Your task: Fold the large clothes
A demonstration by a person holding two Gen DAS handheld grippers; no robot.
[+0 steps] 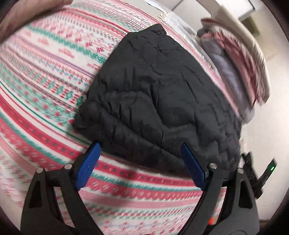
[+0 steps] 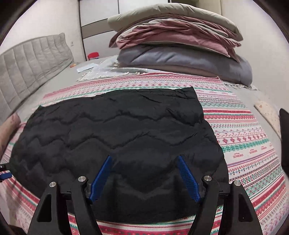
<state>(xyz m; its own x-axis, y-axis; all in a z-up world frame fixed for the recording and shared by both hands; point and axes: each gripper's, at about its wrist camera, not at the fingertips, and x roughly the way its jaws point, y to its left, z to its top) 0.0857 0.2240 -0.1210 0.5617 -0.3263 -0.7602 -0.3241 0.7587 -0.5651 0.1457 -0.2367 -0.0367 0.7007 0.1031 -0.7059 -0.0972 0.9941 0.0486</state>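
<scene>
Bed (image 2: 243, 137) carries our partly folded jacket (image 2: 117, 137); left claw (image 1: 140, 162) and right claw (image 2: 144, 177) gape empty; further folds remain.

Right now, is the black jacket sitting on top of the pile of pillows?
No, the black jacket lies flat on the striped blanket, in front of the pillow pile.

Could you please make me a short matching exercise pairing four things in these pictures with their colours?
Things:
1. quilted jacket
2. gripper pads
3. headboard
4. top folded bedding on the pile

Colours:
a. blue
b. beige
c. black
d. grey

Pairs: 1-c, 2-a, 3-d, 4-b
</scene>
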